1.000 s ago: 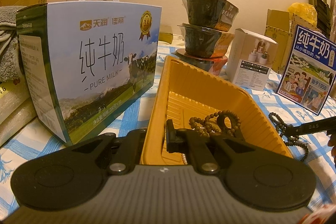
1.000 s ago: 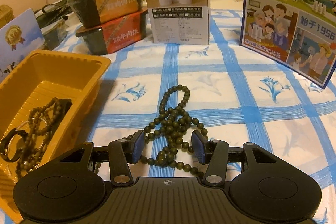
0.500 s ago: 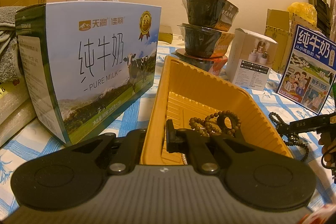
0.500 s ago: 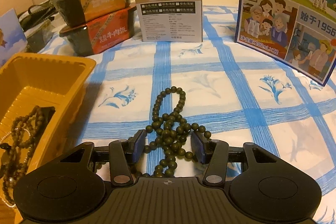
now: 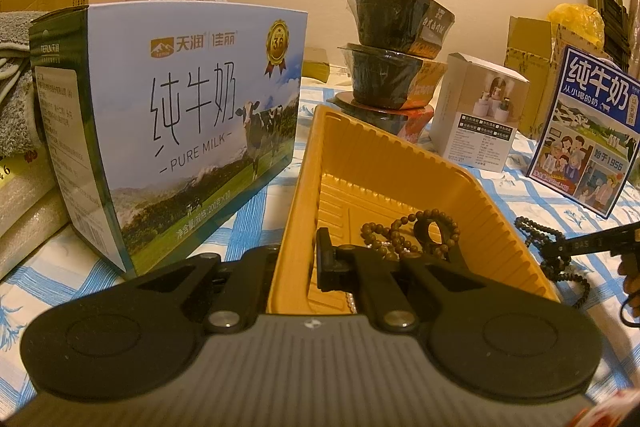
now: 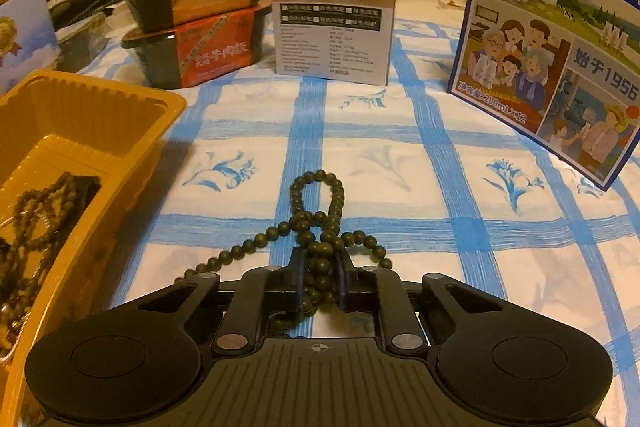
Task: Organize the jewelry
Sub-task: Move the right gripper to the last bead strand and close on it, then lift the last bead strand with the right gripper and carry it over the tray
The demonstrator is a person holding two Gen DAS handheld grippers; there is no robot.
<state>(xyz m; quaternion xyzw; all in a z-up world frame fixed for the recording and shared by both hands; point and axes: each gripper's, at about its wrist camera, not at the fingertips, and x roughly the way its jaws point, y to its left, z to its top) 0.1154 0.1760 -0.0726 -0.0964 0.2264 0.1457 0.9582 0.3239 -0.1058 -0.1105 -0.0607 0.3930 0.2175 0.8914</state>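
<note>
The right gripper (image 6: 319, 277) is closing its jaws on the dark bead necklace (image 6: 320, 223) lying on the checked tablecloth (image 6: 400, 167), just beside the yellow tray (image 6: 100, 115). The left gripper (image 5: 298, 267) is clamping that tray's near wall. Boxes are standing beyond.

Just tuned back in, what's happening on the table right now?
Jewelry is being sorted into the yellow tray. The left gripper is shut on the tray's near wall, steadying it. A brown bead string already lies inside. The right gripper is closing its jaws around a bunch of the dark green bead necklace, which lies on the blue checked tablecloth beside the tray and is not lifted yet.
</note>
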